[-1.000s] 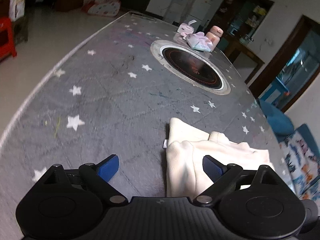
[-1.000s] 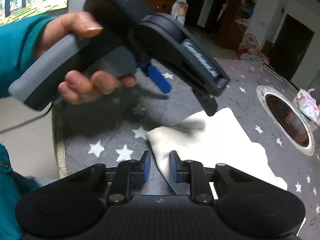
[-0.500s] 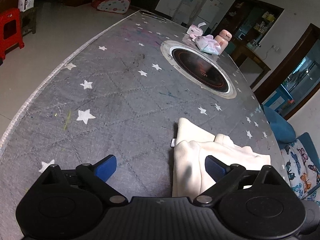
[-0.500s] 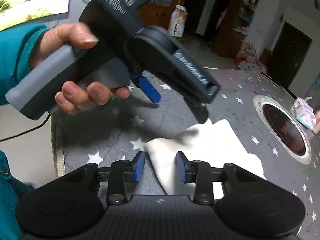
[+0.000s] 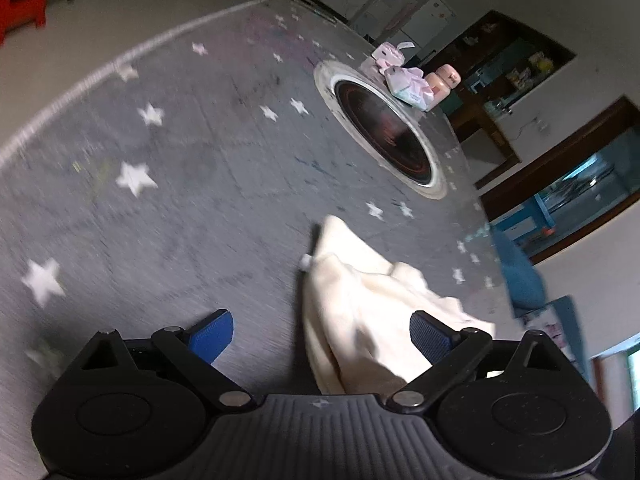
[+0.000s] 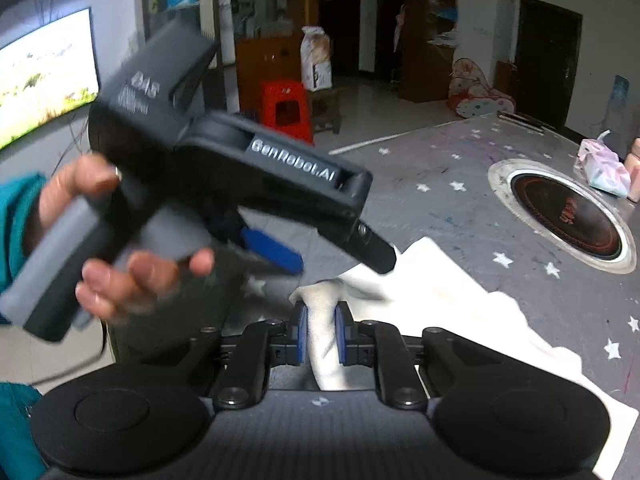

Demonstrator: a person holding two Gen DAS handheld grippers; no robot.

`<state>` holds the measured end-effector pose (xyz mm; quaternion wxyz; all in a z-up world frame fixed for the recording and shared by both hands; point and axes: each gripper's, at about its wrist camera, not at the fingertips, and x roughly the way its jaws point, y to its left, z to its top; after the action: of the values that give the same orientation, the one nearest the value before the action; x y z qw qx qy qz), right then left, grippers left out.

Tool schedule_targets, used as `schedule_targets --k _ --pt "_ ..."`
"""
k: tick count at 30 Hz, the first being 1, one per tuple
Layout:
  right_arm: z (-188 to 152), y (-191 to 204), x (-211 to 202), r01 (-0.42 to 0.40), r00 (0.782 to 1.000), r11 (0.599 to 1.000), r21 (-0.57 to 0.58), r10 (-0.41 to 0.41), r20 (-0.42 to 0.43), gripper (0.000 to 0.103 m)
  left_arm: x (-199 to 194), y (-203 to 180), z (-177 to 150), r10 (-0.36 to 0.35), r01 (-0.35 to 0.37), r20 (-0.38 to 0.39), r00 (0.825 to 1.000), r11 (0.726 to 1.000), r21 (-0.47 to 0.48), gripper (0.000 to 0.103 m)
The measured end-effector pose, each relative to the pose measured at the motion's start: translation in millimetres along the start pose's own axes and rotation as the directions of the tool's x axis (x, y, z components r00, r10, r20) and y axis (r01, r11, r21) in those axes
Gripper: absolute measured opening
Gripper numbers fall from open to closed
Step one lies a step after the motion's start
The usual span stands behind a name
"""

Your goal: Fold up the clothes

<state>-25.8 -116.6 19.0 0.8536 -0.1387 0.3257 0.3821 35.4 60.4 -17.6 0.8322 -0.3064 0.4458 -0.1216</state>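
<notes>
A cream garment [image 5: 360,312] lies crumpled on the near right part of a grey star-printed table cover [image 5: 192,184]. No open container shows in either view. The nearest things to that are a round dark cooktop [image 5: 384,132] sunk into the table farther off, and at its far edge a pink-and-white soft packet [image 5: 408,84] with a peach-coloured jar [image 5: 444,80] just beside it; what the jar holds cannot be told.

The right gripper [image 6: 320,334] has its blue pads [image 6: 303,334] drawn close together, closing on a raised fold at the near left corner of the garment [image 6: 440,300], with cloth pinched between them. The left gripper [image 5: 320,334] is spread wide, one pad [image 5: 212,334] over bare table cover and the other over the cloth, gripping nothing. In the right wrist view it hangs over the garment's left edge, held in the person's left hand [image 6: 132,276], a teal sleeve [image 6: 16,232] at the wrist.

Compared with a second ago, the right gripper's pads, then empty just short of the corner, now have the cloth, and the corner stands up off the table where it lay flat. The left gripper keeps its place and wide spread but has rolled, so the table now slants in its view.
</notes>
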Motion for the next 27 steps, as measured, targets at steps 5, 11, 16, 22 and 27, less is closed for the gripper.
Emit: schedule_targets --k 5,11,16,22,27 --pt "1.3 -8.0 -14.1 -0.017 0.999 0.999 0.038 0.015 0.036 0.012 15.1 -7.6 -5.0 -0.073 0.071 -0.043 0.996 0.997 -0.042 0.079" --pt "-4.1 -10.6 -24.2 -0.042 0.998 0.997 0.057 0.040 0.050 0.012 31.0 -10.7 -9.6 -0.098 0.094 -0.082 0.992 0.994 -0.062 0.037" --pt "-11.7 -13.2 -23.9 -0.054 0.998 0.994 0.091 0.050 0.047 0.015 32.7 -9.2 -11.8 -0.074 0.071 -0.071 0.995 0.996 -0.047 0.023" --pt "-25.6 -29.0 -43.0 -0.002 0.999 0.989 0.146 -0.005 0.049 0.022 31.7 -15.0 -15.5 -0.049 0.049 -0.060 0.997 0.999 0.004 0.022" --pt "-47.2 -67.8 -66.4 0.140 0.988 0.960 0.240 -0.150 0.022 0.025 31.8 -19.2 -15.9 -0.032 0.034 -0.068 0.997 0.999 0.040 0.023"
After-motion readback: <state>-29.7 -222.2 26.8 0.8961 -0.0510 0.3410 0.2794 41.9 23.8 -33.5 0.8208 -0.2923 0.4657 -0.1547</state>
